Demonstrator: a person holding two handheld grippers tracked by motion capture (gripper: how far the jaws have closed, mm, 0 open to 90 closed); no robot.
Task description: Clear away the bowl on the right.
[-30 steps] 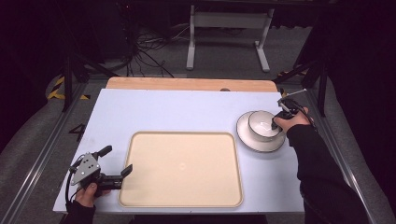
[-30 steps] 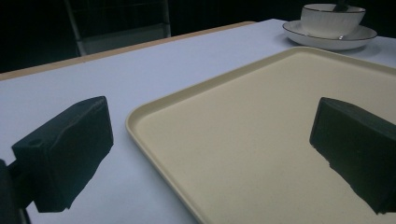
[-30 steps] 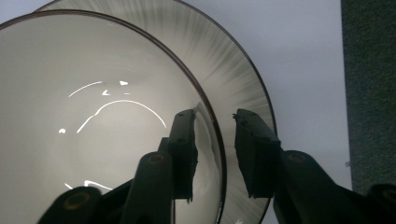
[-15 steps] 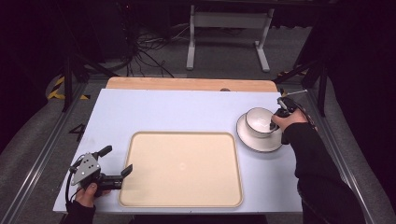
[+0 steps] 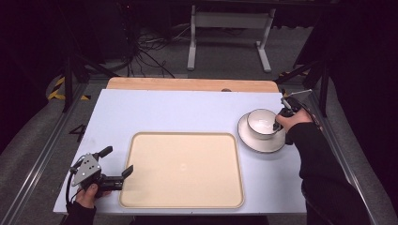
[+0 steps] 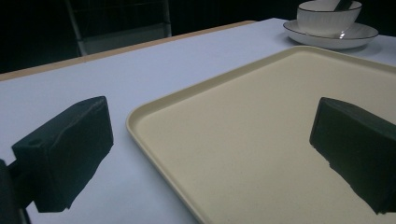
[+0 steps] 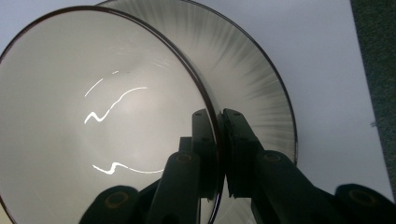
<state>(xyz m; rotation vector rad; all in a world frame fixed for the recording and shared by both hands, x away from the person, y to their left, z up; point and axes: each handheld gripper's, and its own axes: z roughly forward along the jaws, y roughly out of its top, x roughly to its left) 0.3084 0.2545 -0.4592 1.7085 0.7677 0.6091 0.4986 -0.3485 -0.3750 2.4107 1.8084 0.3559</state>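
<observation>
Now the right gripper (image 5: 277, 124) has its two black jaws pinched tight on the rim of the white bowl (image 5: 261, 123), one jaw inside and one outside, as the right gripper view shows. A second ago the bowl sat a bit nearer the right edge of the table (image 5: 187, 112), and so did the plate (image 5: 261, 141) under it. Both have slid a little toward the middle, so it looks like the hand is dragging or starting to lift the bowl, and the plate came along with it. My guess is that the bowl is headed for the big tray (image 5: 183, 168), which has nothing on it. The bowl stands upright on the plate, near the right edge of the table, just beside the tray's far right corner. The left gripper (image 5: 117, 161) has not moved. It rests by the near left corner of the tray with its jaws wide apart and nothing between them; one jaw reaches over the tray's left rim. Counting things up: one bowl, one plate, one tray, two grippers, and one table. The bowl has a thin dark line round its rim and fine stripes down its outside. I cannot tell if the bowl has left the plate yet.
</observation>
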